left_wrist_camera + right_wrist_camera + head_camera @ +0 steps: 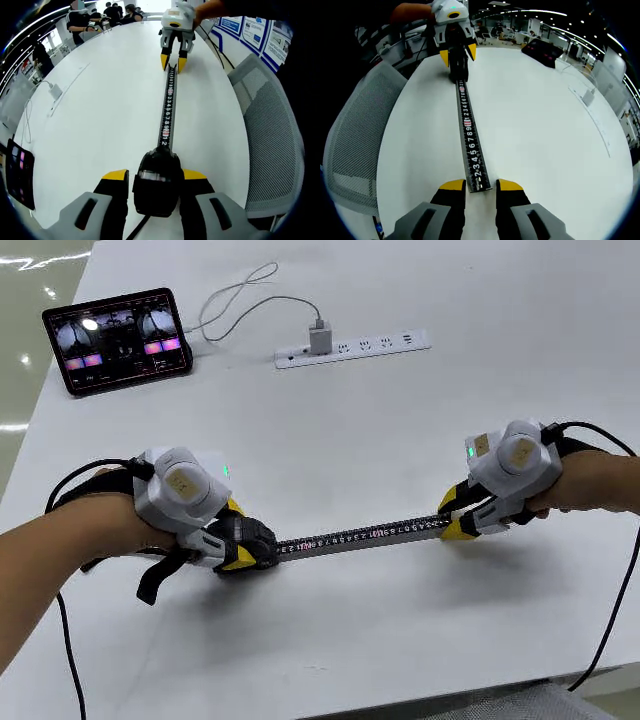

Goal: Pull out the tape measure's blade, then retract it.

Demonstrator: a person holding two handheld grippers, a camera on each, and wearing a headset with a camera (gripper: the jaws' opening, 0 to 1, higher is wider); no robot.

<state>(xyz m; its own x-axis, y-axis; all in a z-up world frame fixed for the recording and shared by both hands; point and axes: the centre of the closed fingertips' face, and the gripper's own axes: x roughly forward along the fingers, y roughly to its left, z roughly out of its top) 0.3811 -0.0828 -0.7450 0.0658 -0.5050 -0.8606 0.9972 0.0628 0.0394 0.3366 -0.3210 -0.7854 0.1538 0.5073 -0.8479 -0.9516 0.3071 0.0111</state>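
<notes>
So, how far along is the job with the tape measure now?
Done, it seems: the pull. The blade runs out from the case in the left gripper across to the right gripper, whose fingers pinch its tip. In hand: both grippers hold it stretched over the table. Left: the retract, as the blade is not yet back in the case.

light: bright, overhead | shadows: soft on table (400, 440) | focus: sharp | fisheye edges warped
</notes>
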